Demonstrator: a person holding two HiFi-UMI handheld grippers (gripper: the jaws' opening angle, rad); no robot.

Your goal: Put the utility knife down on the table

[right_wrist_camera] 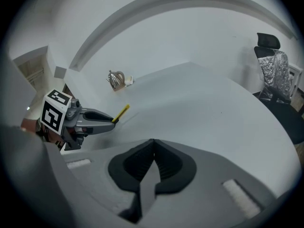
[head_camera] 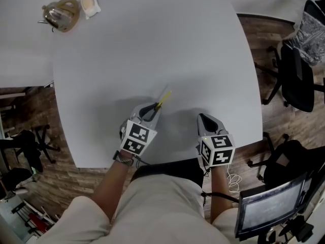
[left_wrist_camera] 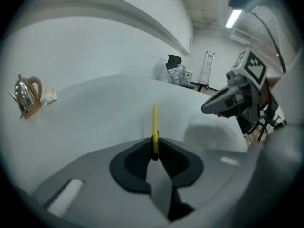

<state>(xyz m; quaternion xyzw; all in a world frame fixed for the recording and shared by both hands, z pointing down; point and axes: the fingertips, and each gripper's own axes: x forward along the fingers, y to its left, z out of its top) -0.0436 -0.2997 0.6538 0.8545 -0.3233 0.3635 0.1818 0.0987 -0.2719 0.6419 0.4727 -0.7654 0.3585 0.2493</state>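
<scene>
Utility knife (head_camera: 163,98): we see a thin yellow strip, edge-on in the left gripper view, its free end pointing toward 1 o'clock. The left gripper (head_camera: 155,107) clamps its lower end. The knife is over the near part of the white table (head_camera: 152,44); we cannot tell if it touches. At 3 o'clock of it, the right gripper (head_camera: 203,118) has its jaws pressed together on nothing. The marker cubes (head_camera: 137,138) carry black-and-white square patterns. A kettle (head_camera: 60,14) stands at the table's 10 o'clock.

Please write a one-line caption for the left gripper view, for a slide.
Left gripper shut on a thin yellow utility knife over the white table, right gripper nearby.
</scene>
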